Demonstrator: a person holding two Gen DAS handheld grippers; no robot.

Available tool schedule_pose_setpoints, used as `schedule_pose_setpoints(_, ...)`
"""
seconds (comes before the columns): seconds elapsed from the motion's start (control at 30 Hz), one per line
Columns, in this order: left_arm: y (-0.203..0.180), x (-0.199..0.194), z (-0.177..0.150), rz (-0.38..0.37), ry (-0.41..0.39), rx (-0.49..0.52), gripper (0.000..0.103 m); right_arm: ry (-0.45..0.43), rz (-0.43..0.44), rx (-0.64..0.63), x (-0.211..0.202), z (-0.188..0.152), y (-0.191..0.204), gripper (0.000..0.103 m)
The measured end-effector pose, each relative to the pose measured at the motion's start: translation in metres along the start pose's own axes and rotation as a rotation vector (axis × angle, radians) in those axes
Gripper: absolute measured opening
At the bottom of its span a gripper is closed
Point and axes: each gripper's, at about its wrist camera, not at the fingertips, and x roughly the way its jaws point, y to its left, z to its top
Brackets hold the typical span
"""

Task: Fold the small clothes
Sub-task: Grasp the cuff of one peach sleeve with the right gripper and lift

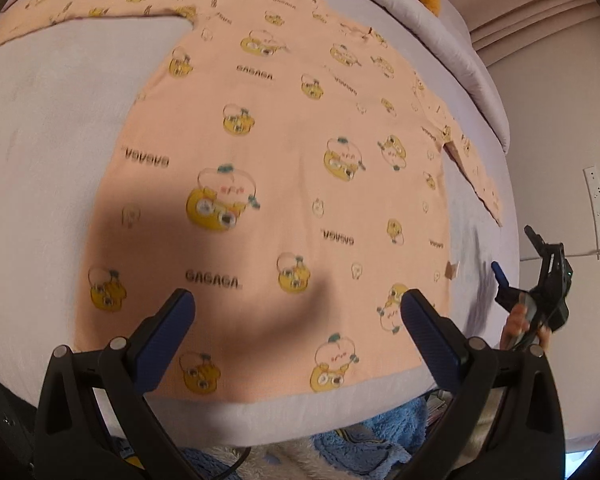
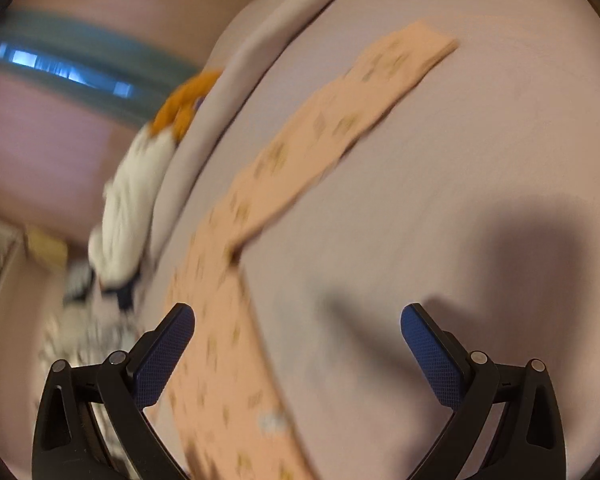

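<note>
"GAGAGA" is printed repeatedly across the shirt (image 1: pixel 284 152).

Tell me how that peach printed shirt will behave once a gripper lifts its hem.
The shirt lies thin and flat on the bed, so it will probably drape limply. It looks light. Its spread sleeve would likely trail behind.

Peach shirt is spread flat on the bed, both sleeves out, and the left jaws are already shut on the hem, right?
Not quite. The left wrist view shows the left gripper with jaws wide open above the peach shirt, holding nothing. The shirt does lie flat on the bed, sleeves out.
</note>
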Motion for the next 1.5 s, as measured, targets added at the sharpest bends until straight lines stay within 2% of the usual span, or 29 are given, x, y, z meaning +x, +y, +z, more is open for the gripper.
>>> schedule_pose_setpoints(0.3,0.001,-0.001,0.036,0.036,-0.030,-0.003,0.103,-0.116,-0.001,0.137,0.030,0.061,-0.028,0.102)
schedule_pose_setpoints(0.47,0.002,0.005,0.053,0.063,-0.025,-0.011,0.103,-0.198,0.106,0.272,0.036,0.082,-0.050,0.102)
schedule_pose_setpoints(0.53,0.005,0.012,0.058,0.071,-0.007,-0.018,0.103,-0.221,0.124,0.319,0.038,0.088,-0.054,0.102)
schedule_pose_setpoints(0.63,0.005,0.022,0.063,0.075,0.014,-0.020,0.103,-0.229,0.100,0.314,0.043,0.094,-0.049,0.102)
schedule_pose_setpoints(0.7,0.005,0.023,0.065,0.067,0.020,-0.017,0.102,-0.232,0.048,0.267,0.047,0.096,-0.039,0.098)
schedule_pose_setpoints(0.73,0.005,0.024,0.066,0.062,0.024,-0.014,0.102,-0.232,0.029,0.248,0.048,0.094,-0.038,0.088)
schedule_pose_setpoints(0.77,0.005,0.026,0.067,0.060,0.027,-0.013,0.103,-0.225,0.027,0.244,0.046,0.101,-0.047,0.071)
schedule_pose_setpoints(0.8,0.005,0.026,0.068,0.060,0.029,-0.012,0.103,-0.207,0.023,0.249,0.050,0.100,-0.050,0.062)
schedule_pose_setpoints(0.87,0.008,0.027,0.070,0.064,0.030,-0.013,0.103,-0.196,0.000,0.258,0.050,0.100,-0.063,0.034)
schedule_pose_setpoints(0.9,0.010,0.027,0.071,0.065,0.031,-0.017,0.103,-0.201,-0.010,0.260,0.048,0.098,-0.066,0.029)
schedule_pose_setpoints(0.97,0.014,0.026,0.072,0.062,0.032,-0.029,0.102,-0.199,-0.030,0.262,0.043,0.096,-0.074,0.011)
schedule_pose_setpoints(1.0,0.015,0.025,0.072,0.061,0.030,-0.032,0.102,-0.194,-0.052,0.254,0.041,0.097,-0.072,0.008)
schedule_pose_setpoints(1.1,0.021,0.018,0.071,0.054,0.012,-0.037,0.103,-0.202,-0.077,0.177,0.042,0.107,-0.047,0.005)
schedule_pose_setpoints(1.23,0.024,0.008,0.067,0.047,-0.015,-0.030,0.103,-0.189,-0.036,-0.001,0.031,0.108,0.018,0.005)
schedule_pose_setpoints(1.4,0.032,-0.006,0.058,0.033,-0.049,-0.017,0.103,-0.127,-0.008,-0.274,0.028,0.088,0.129,0.005)
schedule_pose_setpoints(1.5,0.042,-0.016,0.051,0.028,-0.071,-0.021,0.103,-0.085,-0.001,-0.405,0.042,0.068,0.192,0.005)
